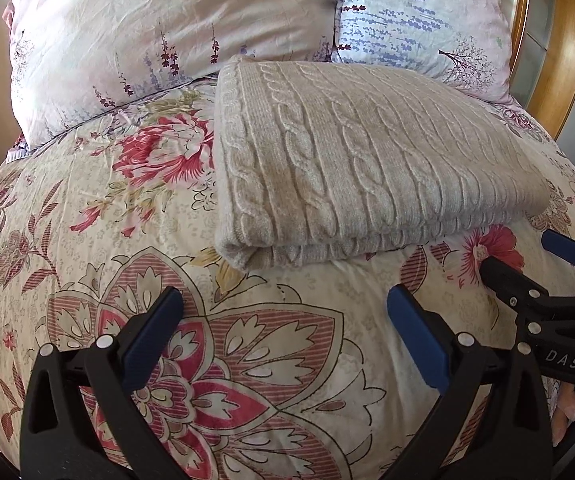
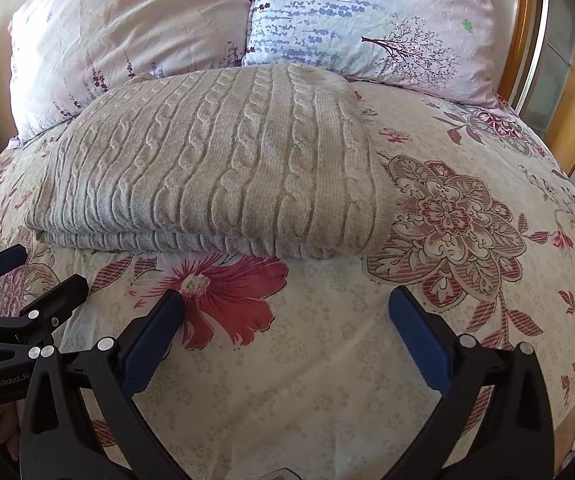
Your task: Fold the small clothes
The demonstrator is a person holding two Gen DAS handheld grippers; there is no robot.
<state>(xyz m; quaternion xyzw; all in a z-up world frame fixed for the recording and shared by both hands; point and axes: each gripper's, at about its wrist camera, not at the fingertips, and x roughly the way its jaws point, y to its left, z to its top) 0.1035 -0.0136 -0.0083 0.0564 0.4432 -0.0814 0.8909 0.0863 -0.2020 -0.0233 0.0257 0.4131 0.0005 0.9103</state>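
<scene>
One beige cable-knit sweater [image 1: 367,168], folded, lying on my floral-covered bed [image 1: 87,240] just before two pillows [image 2: 135,40]; my left gripper [image 1: 285,304] and right gripper [image 2: 285,304] hover near its front edge, jaws wide apart, holding nothing.

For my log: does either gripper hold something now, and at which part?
Nothing is held. The left gripper and right gripper are both open above the floral duvet, apart from the folded cable-knit sweater.
</scene>
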